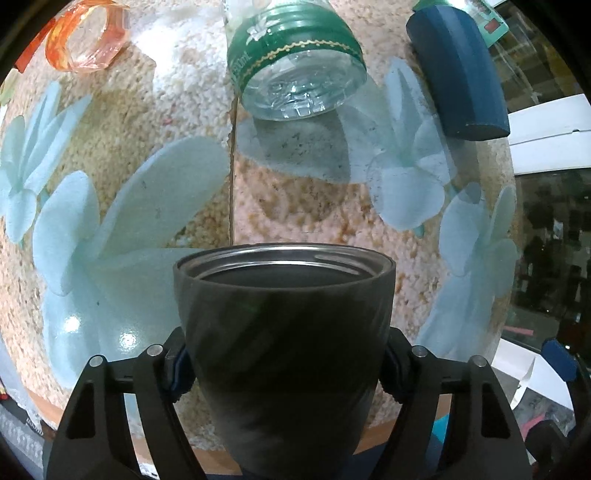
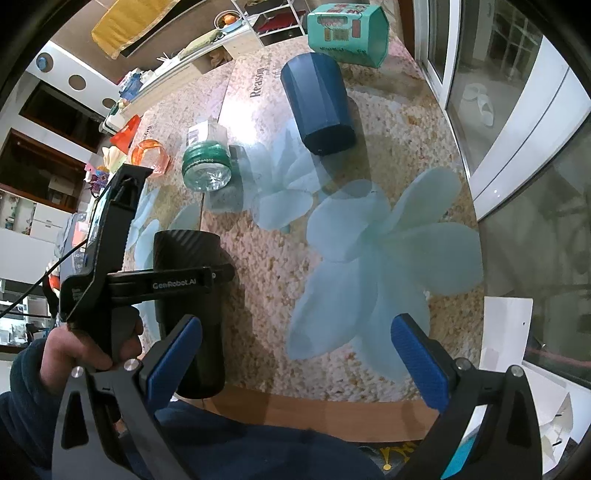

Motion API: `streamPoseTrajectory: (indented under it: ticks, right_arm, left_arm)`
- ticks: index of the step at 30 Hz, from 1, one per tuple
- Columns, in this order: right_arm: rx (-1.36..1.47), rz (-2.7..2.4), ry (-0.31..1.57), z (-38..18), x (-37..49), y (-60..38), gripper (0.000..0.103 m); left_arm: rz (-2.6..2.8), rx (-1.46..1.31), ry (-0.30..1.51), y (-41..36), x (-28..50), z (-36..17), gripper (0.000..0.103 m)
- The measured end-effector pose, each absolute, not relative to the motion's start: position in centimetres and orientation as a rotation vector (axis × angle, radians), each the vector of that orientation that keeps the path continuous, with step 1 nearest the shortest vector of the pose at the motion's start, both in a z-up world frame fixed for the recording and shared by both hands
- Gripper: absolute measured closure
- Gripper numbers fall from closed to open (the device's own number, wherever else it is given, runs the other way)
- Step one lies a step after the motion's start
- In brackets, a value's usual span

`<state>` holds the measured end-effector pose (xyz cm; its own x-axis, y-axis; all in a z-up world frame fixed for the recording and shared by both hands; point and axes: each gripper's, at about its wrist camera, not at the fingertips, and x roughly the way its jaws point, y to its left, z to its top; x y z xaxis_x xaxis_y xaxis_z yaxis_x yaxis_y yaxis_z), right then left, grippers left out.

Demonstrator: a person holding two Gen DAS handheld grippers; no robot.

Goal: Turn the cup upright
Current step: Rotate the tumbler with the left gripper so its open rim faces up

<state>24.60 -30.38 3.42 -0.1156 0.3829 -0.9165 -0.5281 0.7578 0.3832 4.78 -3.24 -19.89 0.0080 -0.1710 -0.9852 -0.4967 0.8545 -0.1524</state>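
Note:
A black carbon-pattern cup [image 1: 284, 332] fills the lower middle of the left wrist view, its open steel-lined mouth pointing away from the camera. My left gripper [image 1: 284, 365] is shut on its body, a pad on each side. In the right wrist view the same cup [image 2: 188, 295] stands near the table's front edge with the left gripper [image 2: 162, 280] clamped across it. My right gripper [image 2: 295, 354] is open and empty, to the right of the cup, above the tablecloth.
A blue cup [image 2: 321, 110] lies on its side further back; it also shows in the left wrist view [image 1: 458, 74]. A clear bottle with a green label [image 2: 207, 162] lies beside it. An orange glass [image 2: 149, 155], a teal box [image 2: 347, 33] and the floral tablecloth [image 2: 369, 240] are there too.

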Motion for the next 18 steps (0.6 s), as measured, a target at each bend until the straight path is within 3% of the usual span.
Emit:
streamPoseTrajectory:
  ticks: [7,18]
  right_arm:
    - [-0.102,0.763,1.467,4.4,24.2,-30.6,0.000]
    - [-0.050,0.772,1.378,6.7,22.7,-31.6,0.000]
  left_arm:
    - [0.196,-0.529,1.493,-2.9,2.3,-16.8,0.023]
    - [0.021,-0.241,1.046,-7.0,-4.7,-8.6,0.023]
